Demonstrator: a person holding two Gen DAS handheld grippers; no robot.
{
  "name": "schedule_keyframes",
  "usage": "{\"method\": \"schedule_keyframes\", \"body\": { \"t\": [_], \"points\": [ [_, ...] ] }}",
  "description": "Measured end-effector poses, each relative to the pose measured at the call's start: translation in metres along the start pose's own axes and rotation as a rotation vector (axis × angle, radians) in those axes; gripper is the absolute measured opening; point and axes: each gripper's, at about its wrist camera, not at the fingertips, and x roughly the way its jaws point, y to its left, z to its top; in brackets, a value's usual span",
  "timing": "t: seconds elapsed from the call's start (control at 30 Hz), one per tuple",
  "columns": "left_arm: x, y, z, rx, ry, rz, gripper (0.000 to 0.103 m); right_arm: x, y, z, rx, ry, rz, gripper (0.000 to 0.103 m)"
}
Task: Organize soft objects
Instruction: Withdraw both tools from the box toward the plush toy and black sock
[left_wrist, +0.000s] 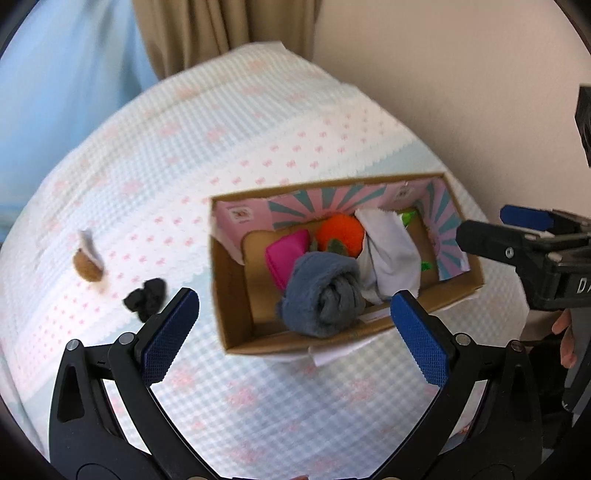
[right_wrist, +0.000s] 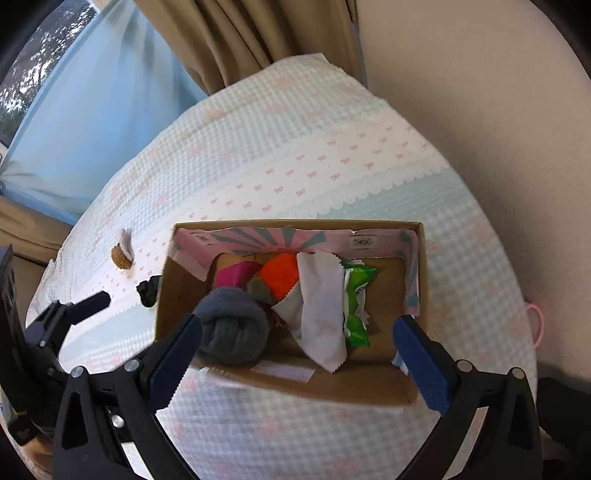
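Socks and toys fill most of the box (left_wrist: 236, 295), which sits on a bed (left_wrist: 258, 147) with a bumpy white cover and small pink bows. We hold two tongs above it. Our left tongs (left_wrist: 295, 325) are spread wide and hold nothing. Our right tongs (right_wrist: 295, 354) are spread wide too, and they are empty. In the box we see a gray sock ball (left_wrist: 321, 295), soft and fuzzy and rolled up round. Next to it lie a pink block (left_wrist: 286, 254), a fluffy orange ball (left_wrist: 338, 234), a thin white cloth (left_wrist: 391, 254) with zigzag edges, and a shiny green pack (right_wrist: 356, 306). Two soft things are not in the box yet. A small black sock (left_wrist: 146, 301) lies bunched up on the bed, just left of the box. A brown round toy (left_wrist: 86, 267) with a white bit lies a little farther left. We think the black sock is next. It lies just in front of our left tongs, close to the left finger, so our left hand is much nearer than our right. It is a lump with no clear long side, so we can pinch it from any way. It looks squishy and should be easy to lift.
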Motion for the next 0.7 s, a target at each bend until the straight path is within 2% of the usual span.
{"method": "schedule_keyframes", "body": {
  "t": [0.4,0.57,0.7],
  "points": [
    [-0.142,0.052,-0.032,-0.059,-0.184,0.016,0.103,-0.116,0.084,-0.035,-0.066,-0.211,-0.077,0.103],
    [-0.186,0.083,-0.056,-0.071,-0.238,0.034,0.103,-0.152,0.126,-0.053,-0.058,-0.309,-0.097,0.103],
    [-0.211,0.117,-0.076,-0.089,-0.262,0.051,0.103,-0.166,0.163,-0.067,-0.057,-0.351,-0.088,0.103]
  ]
}}
